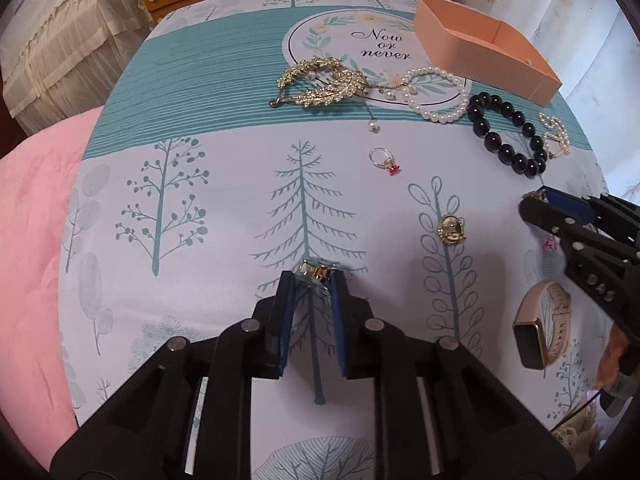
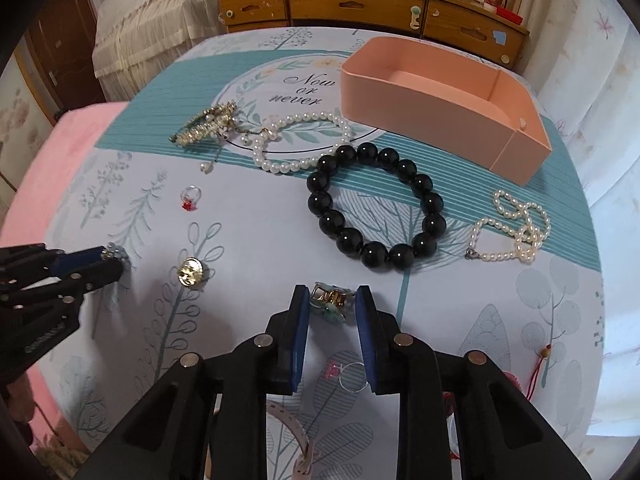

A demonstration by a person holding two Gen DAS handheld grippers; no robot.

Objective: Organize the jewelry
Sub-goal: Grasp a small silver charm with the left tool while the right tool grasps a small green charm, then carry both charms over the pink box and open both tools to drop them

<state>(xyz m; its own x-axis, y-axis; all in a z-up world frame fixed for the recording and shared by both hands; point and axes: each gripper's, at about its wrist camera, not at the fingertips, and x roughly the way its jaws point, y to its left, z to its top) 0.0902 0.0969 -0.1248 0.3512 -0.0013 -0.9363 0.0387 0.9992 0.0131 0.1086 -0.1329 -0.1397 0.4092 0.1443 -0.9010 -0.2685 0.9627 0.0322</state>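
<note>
My left gripper (image 1: 316,278) points down at the tree-print cloth (image 1: 200,280), its blue pads shut on a small gold-and-silver ring (image 1: 314,271). In the right wrist view the left gripper (image 2: 110,258) shows at the left edge with the ring's glint at its tip. My right gripper (image 2: 332,300) is shut on a gold-and-green ring (image 2: 331,298) lying on the cloth; in the left wrist view the right gripper (image 1: 534,199) enters from the right. An open pink box (image 2: 420,108) stands at the back right, also visible as the pink box (image 1: 480,50).
On the cloth lie a black bead bracelet (image 2: 320,200), a pearl bracelet (image 2: 280,166), a gold leaf hair comb (image 1: 320,84), a red-stone ring (image 1: 386,160), a gold brooch (image 1: 450,230), a small pearl string (image 2: 516,236) and a pink watch (image 1: 540,328). Wooden drawers (image 2: 360,4) stand behind.
</note>
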